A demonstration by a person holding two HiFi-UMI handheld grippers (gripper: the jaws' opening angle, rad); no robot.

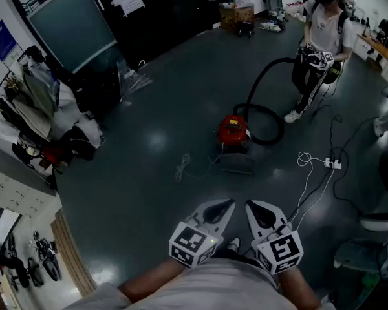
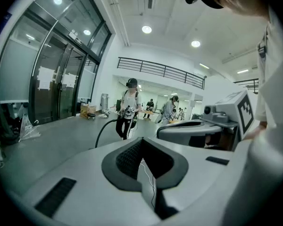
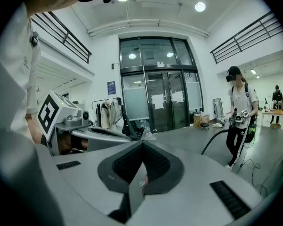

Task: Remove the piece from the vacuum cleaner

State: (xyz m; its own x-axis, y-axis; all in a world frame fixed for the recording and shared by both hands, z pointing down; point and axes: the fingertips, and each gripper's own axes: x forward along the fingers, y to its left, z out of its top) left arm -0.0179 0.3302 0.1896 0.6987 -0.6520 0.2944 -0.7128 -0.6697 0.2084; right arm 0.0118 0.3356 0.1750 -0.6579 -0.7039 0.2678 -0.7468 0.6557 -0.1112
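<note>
Vacuum cleaner [image 1: 233, 130]: small, red-bodied, standing on the dark floor [image 1: 149, 192] in the middle of the room, well ahead of both tools and touched by neither.
Hose [image 1: 265, 82]: black; it loops on the floor to the right of the red body, then rises in an arc to a standing person [image 1: 320, 37] at the far right. The left gripper view [image 2: 104, 128] and the right gripper view [image 3: 214, 140] both show the same arc.
Standing person: in a light top, wearing a head-mounted device and gripping the upper end of the hose at waist height; also seen in the left gripper view [image 2: 129, 109] and the right gripper view [image 3: 239, 121].
Flat dark part [image 1: 236, 165]: lies on the floor just beside the red body, on the near side; whether it is joined to the machine cannot be told.
Left tool [image 1: 230, 203]: held low and close to the wearer's body, pointing forward; its own view [image 2: 142, 140] shows the jaws clenched tip to tip with nothing between them.
Right tool [image 1: 249, 205]: just beside the left one, tips near each other but apart; jaws clenched and empty in its own view [image 3: 142, 143].
White cable [image 1: 182, 167]: a loose coil on the floor left of the machine.
Power strip [image 1: 335, 164]: on the floor to the right, with white leads running from it.
Clothes rack [image 1: 32, 108]: against the left wall, hung with garments.
Cardboard box [image 1: 236, 13]: at the far end of the room.
Glass doors [image 3: 155, 107]: tall, dark-framed, facing the right tool.
</note>
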